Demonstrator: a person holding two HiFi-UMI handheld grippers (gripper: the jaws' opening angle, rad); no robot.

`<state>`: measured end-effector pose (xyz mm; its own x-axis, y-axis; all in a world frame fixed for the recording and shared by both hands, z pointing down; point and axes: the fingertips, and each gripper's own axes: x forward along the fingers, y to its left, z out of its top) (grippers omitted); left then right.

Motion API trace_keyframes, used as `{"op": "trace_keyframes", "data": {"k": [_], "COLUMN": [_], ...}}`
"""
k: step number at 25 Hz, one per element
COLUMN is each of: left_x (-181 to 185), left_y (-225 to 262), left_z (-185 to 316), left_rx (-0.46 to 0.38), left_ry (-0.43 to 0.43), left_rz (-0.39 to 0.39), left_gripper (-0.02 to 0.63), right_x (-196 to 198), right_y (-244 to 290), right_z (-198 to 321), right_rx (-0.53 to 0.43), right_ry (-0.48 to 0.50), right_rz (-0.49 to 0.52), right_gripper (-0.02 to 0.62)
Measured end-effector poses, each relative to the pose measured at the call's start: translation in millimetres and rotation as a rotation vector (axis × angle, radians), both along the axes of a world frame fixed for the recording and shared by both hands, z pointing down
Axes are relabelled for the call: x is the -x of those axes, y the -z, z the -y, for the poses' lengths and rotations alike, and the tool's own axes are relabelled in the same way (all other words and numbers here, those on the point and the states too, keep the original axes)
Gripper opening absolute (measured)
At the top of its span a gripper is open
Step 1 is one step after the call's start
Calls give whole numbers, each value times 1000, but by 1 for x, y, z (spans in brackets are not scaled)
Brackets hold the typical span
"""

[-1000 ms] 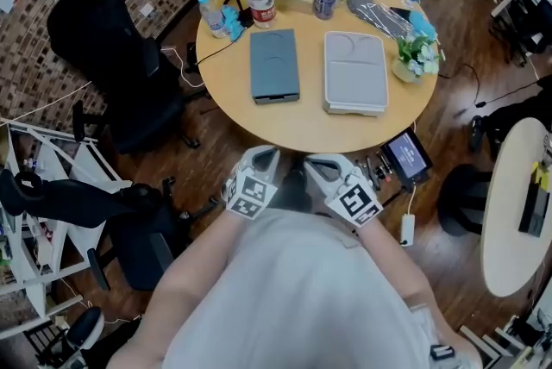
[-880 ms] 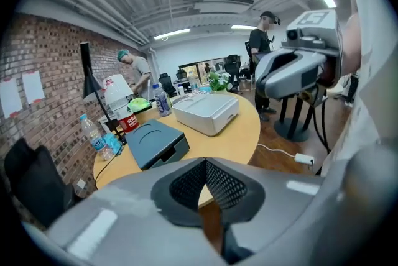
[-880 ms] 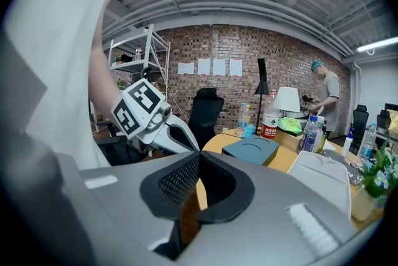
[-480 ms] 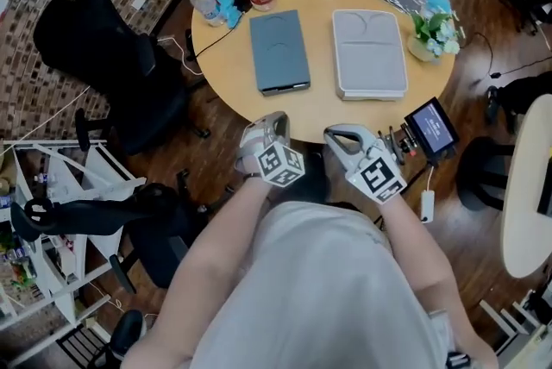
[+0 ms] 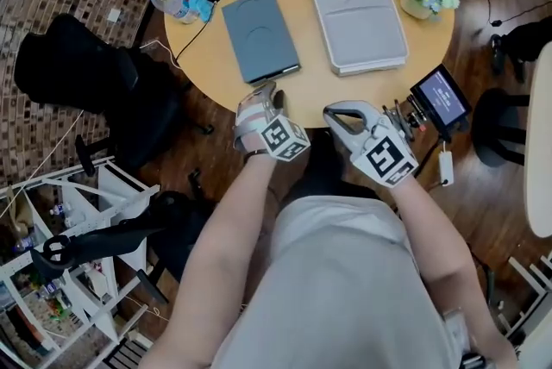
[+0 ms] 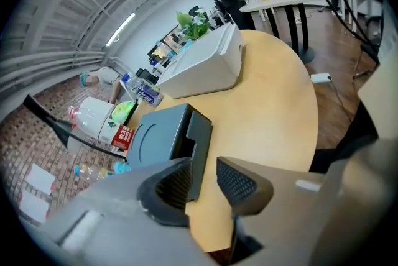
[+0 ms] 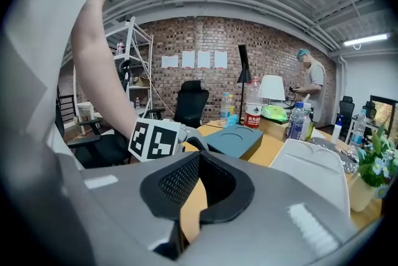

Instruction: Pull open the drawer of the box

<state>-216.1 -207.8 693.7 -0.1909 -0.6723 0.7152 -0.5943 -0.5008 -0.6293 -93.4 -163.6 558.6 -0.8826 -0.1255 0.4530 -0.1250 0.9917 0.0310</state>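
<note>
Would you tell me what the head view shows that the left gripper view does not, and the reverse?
Only the head view: the right gripper and a small screen at the edge of the table. Only the left gripper view: the notched front of the dark box, beyond the left gripper, whose jaws have just been opening with nothing between them. Both: the dark box, the pale box and the table.

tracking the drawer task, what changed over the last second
The left gripper reached forward to the near end of the dark grey flat box, and its jaws have just been opening; nothing gripped yet. The right gripper edged forward, shut. Box and round wooden table unchanged.
</note>
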Motion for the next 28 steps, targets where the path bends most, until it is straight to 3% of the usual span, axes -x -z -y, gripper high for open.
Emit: {"op": "trace_keyframes", "data": {"k": [7, 14, 20, 24, 28], "left_x": [9, 10, 13, 11, 8], "left_y": [-12, -22, -27, -28, -22], "left_z": [13, 20, 25, 26, 20], "left_rx": [40, 53, 59, 89, 94], "left_ry": [-55, -64, -54, -54, -74], "left_rz": [165, 245, 229, 184, 179], "left_gripper": [143, 167, 130, 149, 56], "right_x": [-19, -35, -37, -35, -28], "right_y": [-4, -8, -9, -6, -5], "right_z": [3, 9, 14, 18, 19], "right_rx": [17, 38, 81, 82, 90], "right_ry": [-55, -94, -105, -109, -96], "right_rz": [-2, -5, 23, 32, 43], "right_gripper": [2, 2, 2, 2, 2]}}
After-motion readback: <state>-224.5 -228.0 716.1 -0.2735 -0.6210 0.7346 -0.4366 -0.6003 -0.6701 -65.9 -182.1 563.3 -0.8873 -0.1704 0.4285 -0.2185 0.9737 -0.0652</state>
